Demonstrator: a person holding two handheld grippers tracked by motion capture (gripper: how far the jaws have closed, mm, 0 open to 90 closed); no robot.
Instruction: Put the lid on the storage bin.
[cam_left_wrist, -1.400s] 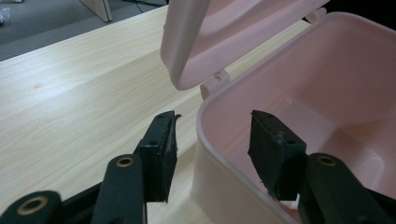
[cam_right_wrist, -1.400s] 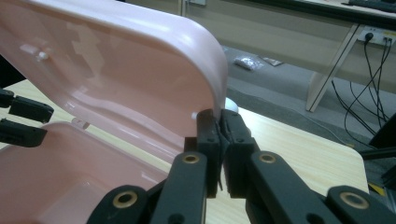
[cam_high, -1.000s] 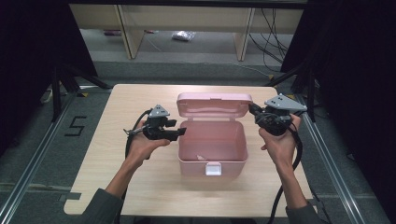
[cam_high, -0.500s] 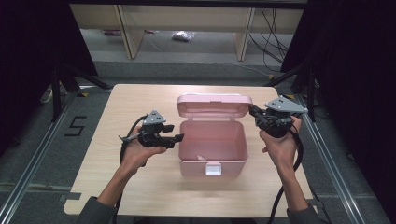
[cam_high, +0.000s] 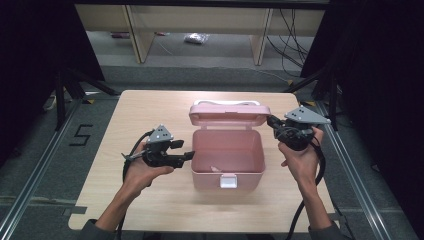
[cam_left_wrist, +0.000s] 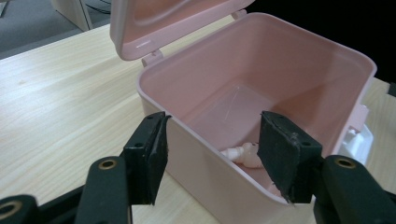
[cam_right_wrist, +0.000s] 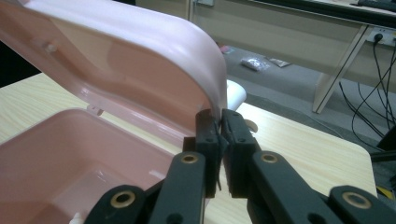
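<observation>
Between both tongs: pink box (cam_high: 227, 155) | left tongs (cam_high: 186, 150) open, empty | right tongs (cam_high: 270, 120) pinch lid (cam_high: 229, 113)

Each black hand-held gripper (cam_high: 187, 156) carries a grey three-cornered plate, brass-ringed screws, black cable.

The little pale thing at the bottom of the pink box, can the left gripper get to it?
Probably yes. The lid is held up by the right gripper, the box is open on top, and the left gripper is open beside its wall, above the little thing.

one pink box (cam_high: 227, 155), two claws (cam_high: 186, 150)
</observation>
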